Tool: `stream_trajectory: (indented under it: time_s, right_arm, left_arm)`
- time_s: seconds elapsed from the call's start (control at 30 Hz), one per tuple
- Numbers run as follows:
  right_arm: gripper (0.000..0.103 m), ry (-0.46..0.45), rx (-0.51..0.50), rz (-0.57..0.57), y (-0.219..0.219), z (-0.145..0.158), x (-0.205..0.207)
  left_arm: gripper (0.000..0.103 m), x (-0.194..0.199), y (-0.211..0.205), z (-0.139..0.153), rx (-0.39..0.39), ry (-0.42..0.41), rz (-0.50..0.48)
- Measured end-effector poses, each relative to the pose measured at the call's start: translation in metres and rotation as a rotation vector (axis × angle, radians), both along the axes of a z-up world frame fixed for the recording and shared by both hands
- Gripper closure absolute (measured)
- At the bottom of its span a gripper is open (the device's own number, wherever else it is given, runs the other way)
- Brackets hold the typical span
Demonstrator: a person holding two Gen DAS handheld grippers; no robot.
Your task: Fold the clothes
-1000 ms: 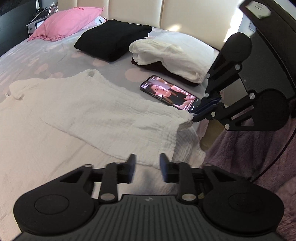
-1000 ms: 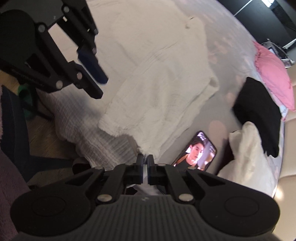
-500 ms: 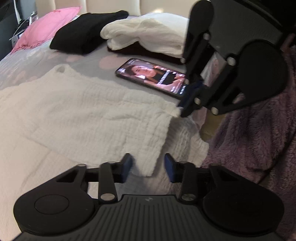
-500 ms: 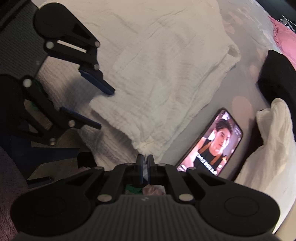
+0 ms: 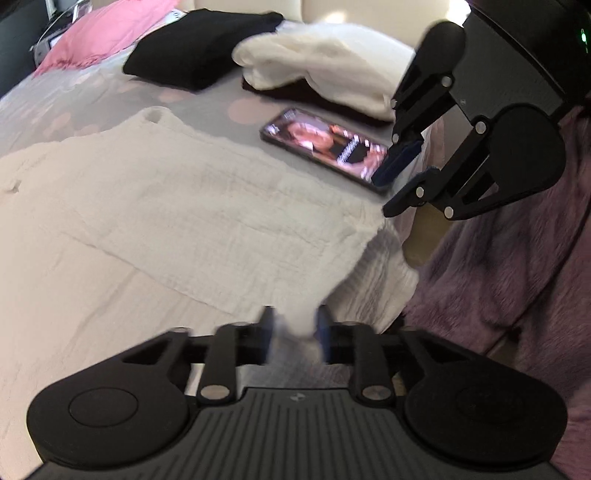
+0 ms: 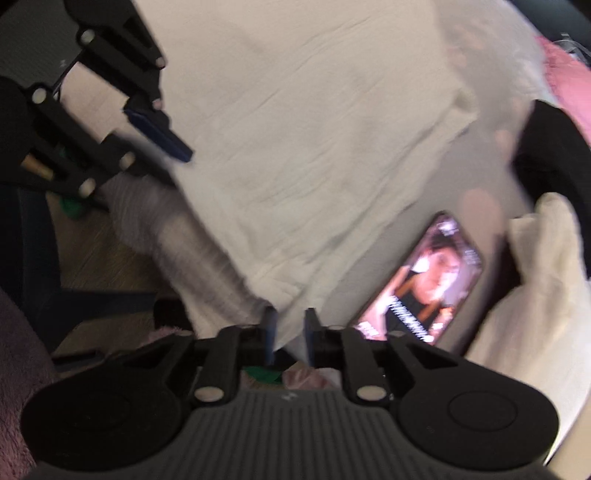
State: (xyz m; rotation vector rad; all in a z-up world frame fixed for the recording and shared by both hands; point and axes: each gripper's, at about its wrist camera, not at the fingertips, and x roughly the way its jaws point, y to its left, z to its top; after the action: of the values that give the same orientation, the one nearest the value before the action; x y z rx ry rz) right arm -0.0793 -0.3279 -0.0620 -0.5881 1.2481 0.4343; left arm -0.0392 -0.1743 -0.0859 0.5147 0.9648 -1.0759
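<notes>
A white crinkled garment [image 5: 184,206] lies spread flat on the bed, its near right corner folded over at the bed's edge. My left gripper [image 5: 294,334] is open, and the garment's near edge sits between its blurred fingers. The right gripper [image 6: 289,328] is open too, with the garment's right corner [image 6: 291,295] just ahead of its gap. In the left wrist view the right gripper [image 5: 391,192] hovers over that corner, jaws apart. The left gripper's blue pad [image 6: 159,134] shows at the garment's [image 6: 314,129] left edge.
A lit phone [image 5: 325,146] lies on the grey dotted sheet [image 5: 92,96] just beyond the garment. Behind it sit a folded black garment [image 5: 203,44], a folded white pile [image 5: 325,70] and a pink pillow [image 5: 110,26]. Purple fuzzy fabric [image 5: 517,277] fills the right.
The right gripper, shut on the garment's corner before, has opened and let it go. The left gripper has moved onto the near edge and its jaws have narrowed around the cloth.
</notes>
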Motion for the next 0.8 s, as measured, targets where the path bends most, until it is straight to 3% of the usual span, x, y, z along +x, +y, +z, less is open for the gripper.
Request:
stream_trajectory:
  time_s: [0.1, 0.33, 0.63, 0.8]
  right_arm:
    - [0.078, -0.061, 0.057, -0.043, -0.009, 0.021, 0.003]
    - [0.077, -0.139, 0.136, -0.089, -0.014, 0.044, 0.027]
    - [0.069, -0.16, 0.3, -0.306, -0.048, 0.063, 0.124]
    - [0.069, -0.13, 0.36, -0.384, -0.052, 0.054, 0.173]
  left_arm:
    - [0.064, 0.021, 0.014, 0.018, -0.029, 0.017, 0.057]
    - [0.063, 0.097, 0.043, 0.046, -0.059, -0.002, 0.225]
    - [0.062, 0.2, 0.062, 0.053, -0.143, -0.009, 0.473]
    - [0.059, 0.248, 0.072, 0.044, -0.196, 0.01, 0.57]
